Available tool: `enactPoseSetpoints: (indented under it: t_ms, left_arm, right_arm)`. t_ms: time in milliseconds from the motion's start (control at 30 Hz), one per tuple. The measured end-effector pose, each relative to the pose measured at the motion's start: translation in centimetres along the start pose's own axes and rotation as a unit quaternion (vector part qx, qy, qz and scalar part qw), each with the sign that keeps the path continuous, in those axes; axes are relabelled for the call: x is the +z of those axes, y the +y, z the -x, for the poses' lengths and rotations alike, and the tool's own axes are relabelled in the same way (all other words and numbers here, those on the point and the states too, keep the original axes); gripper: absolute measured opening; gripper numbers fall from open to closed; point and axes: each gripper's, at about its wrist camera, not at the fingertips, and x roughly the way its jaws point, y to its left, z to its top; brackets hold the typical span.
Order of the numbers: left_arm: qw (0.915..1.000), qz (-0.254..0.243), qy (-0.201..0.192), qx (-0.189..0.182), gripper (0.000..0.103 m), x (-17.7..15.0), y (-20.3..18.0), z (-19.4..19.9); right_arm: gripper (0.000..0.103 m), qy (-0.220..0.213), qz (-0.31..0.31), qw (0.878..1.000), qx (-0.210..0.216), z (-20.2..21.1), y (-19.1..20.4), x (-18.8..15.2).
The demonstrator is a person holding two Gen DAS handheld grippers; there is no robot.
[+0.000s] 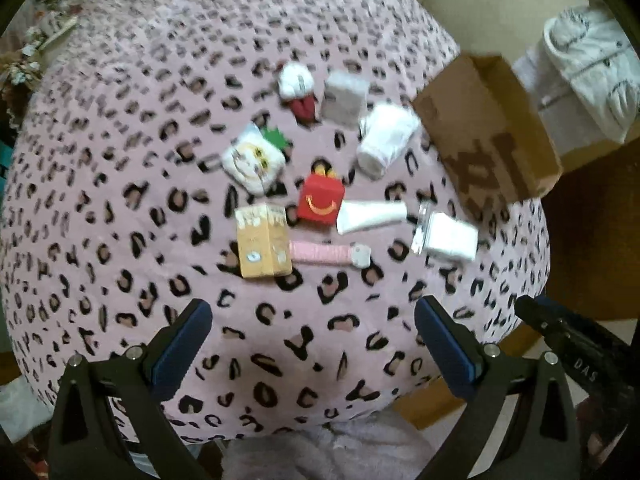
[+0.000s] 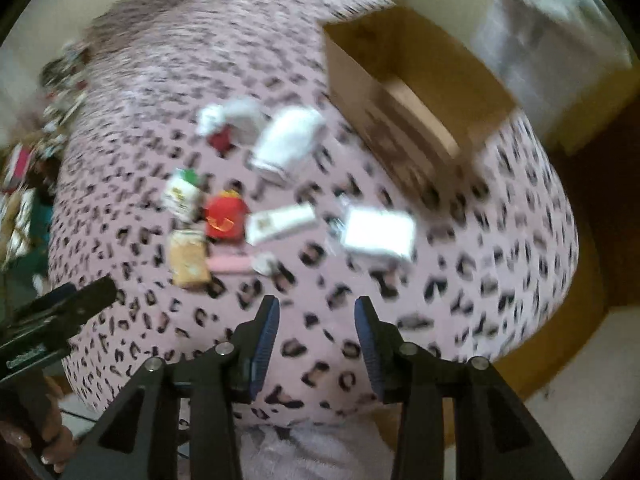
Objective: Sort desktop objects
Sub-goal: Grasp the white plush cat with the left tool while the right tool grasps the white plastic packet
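Note:
Several small objects lie on a pink leopard-print cloth (image 1: 160,80): a red box with a yellow smile (image 1: 320,202), a tan carton (image 1: 262,242), a pink stick (image 1: 320,252), a white tube (image 1: 372,216), a white packet (image 1: 448,236), a white pouch (image 1: 386,138), a white cartoon-face pack (image 1: 254,162) and a grey block (image 1: 344,98). An open cardboard box (image 1: 492,128) stands at the right. My left gripper (image 1: 312,320) is open and empty above the near cloth. My right gripper (image 2: 316,320) is open and empty, near the white packet (image 2: 378,232) and red box (image 2: 224,218).
The cloth-covered table ends close to the cardboard box (image 2: 416,92) on the right, with wooden floor (image 1: 592,220) beyond. White bags (image 1: 592,72) stand past the box. Clutter (image 2: 24,184) lies at the far left. The right gripper shows in the left wrist view (image 1: 560,332).

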Motion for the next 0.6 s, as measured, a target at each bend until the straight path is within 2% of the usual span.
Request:
enactPoseSetpoints:
  t_ms: [167,300,433,500,533,600]
  left_arm:
    - [0.9995,0.003,0.024,-0.021,0.102,0.9,1.3,-5.0]
    - [0.9999,-0.006,0.010,0.007,0.102,3.7,2.9,-7.7]
    - [0.9990,-0.019,-0.004,0.040,0.102,7.3,4.9,-10.0]
    - [0.9987,-0.025,-0.003,0.044,0.102,9.1,5.8,-11.3]
    - [0.9972,-0.067,0.003,0.033,0.102,9.7,6.0,-12.0]
    - [0.9965,-0.076,0.013,0.031,0.102,10.9,6.3,-13.5]
  right_arm:
    - [0.040,-0.004,-0.052,0.999,0.014,-4.1,-2.5,-1.0]
    - [0.040,-0.019,-0.086,0.996,0.016,-7.2,-4.0,-0.1]
    - [0.040,-0.019,-0.095,0.995,0.012,-9.9,-4.2,1.1]
    - [0.040,-0.018,-0.094,0.995,0.008,-10.8,-4.1,1.6]
    - [0.040,-0.018,-0.095,0.995,0.012,-11.2,-4.0,1.7]
    - [0.040,-0.016,-0.095,0.995,0.014,-11.8,-3.8,2.0]
